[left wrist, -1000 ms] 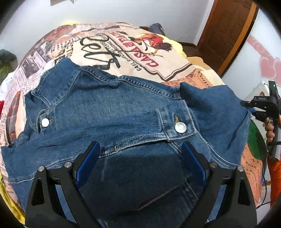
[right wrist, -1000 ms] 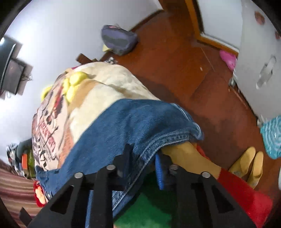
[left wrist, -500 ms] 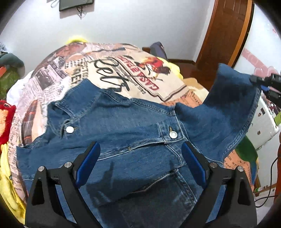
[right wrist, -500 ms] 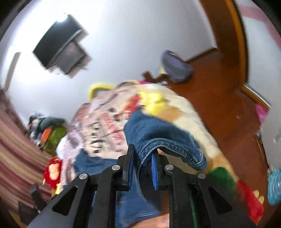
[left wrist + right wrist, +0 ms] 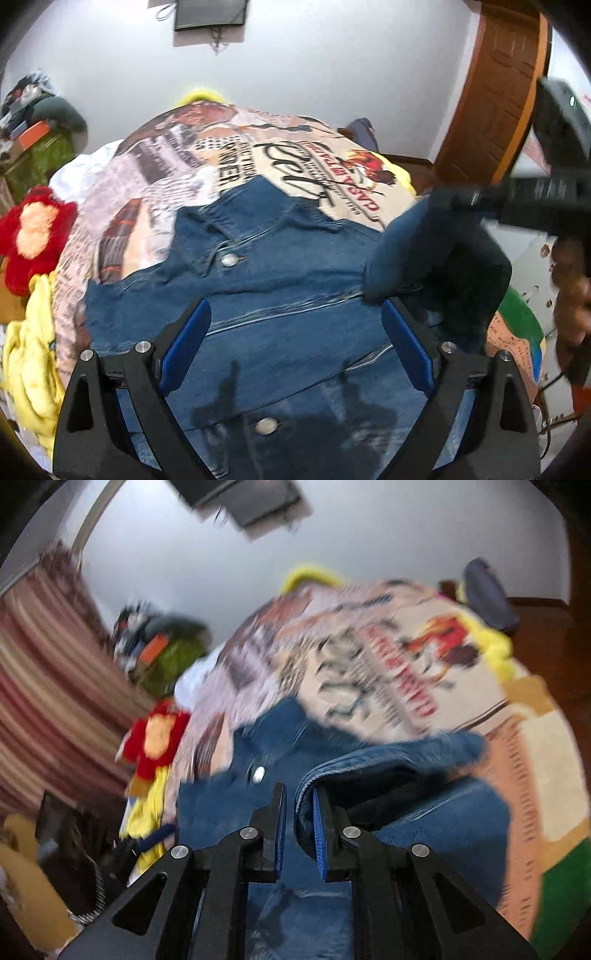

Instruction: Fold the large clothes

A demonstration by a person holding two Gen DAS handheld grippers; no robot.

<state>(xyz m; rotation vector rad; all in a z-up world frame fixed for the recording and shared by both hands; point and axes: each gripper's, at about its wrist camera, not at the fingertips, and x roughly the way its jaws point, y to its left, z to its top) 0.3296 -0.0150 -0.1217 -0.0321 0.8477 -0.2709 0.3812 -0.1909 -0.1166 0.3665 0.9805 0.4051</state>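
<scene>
A blue denim jacket [image 5: 280,295] lies spread, buttons up, on the bed's printed blanket [image 5: 177,173]. The right tongs [image 5: 298,827] are clamped on the folded edge of its sleeve [image 5: 436,254], holding that sleeve raised above the jacket's right side. The left tongs [image 5: 295,350] hang over the near part of the jacket, spread wide apart and gripping nothing.

Even indoor light, fisheye-bent edges; right wrist view smeared by motion blur.
</scene>
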